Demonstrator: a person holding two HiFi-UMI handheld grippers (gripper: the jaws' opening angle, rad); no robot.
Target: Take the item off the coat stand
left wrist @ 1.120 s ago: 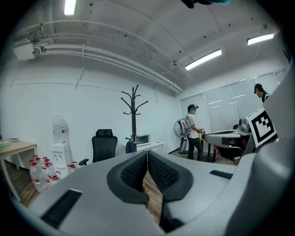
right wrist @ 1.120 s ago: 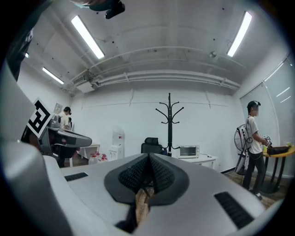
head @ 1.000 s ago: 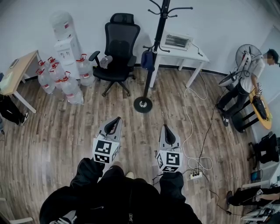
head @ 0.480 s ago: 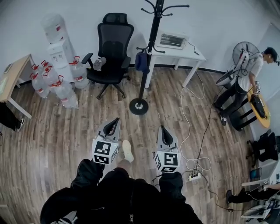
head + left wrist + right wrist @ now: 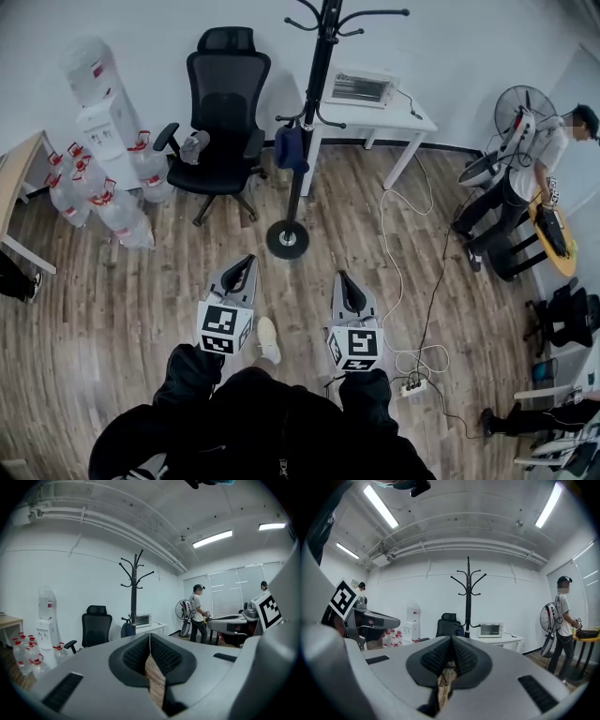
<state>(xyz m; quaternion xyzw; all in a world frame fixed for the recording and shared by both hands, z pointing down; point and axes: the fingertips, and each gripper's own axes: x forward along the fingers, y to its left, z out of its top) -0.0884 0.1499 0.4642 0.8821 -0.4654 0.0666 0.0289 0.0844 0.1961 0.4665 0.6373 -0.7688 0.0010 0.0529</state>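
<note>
A black coat stand (image 5: 302, 131) rises from a round base (image 5: 287, 239) on the wood floor. A dark blue item (image 5: 291, 147) hangs from one of its low hooks. My left gripper (image 5: 246, 262) and right gripper (image 5: 343, 278) are held side by side, a short way in front of the base, both pointing at the stand. Both are shut with nothing between their jaws. In the left gripper view the stand (image 5: 134, 592) and the blue item (image 5: 127, 630) show beyond the closed tips (image 5: 150, 635). The right gripper view shows the stand (image 5: 468, 597) straight ahead over its closed tips (image 5: 451, 638).
A black office chair (image 5: 220, 103) stands left of the stand, with a water dispenser (image 5: 98, 103) and several water bottles (image 5: 103, 202) further left. A white table (image 5: 398, 117) with a small heater (image 5: 361, 89) is right of it. A cable (image 5: 398, 272) and power strip (image 5: 410, 385) lie on the floor. A person (image 5: 525, 169) stands by a fan (image 5: 520, 108) at the right.
The whole view has stepped closer to the coat stand, whose base now lies nearer the grippers. A shoe has come forward between the grippers. Both grippers stay shut.
</note>
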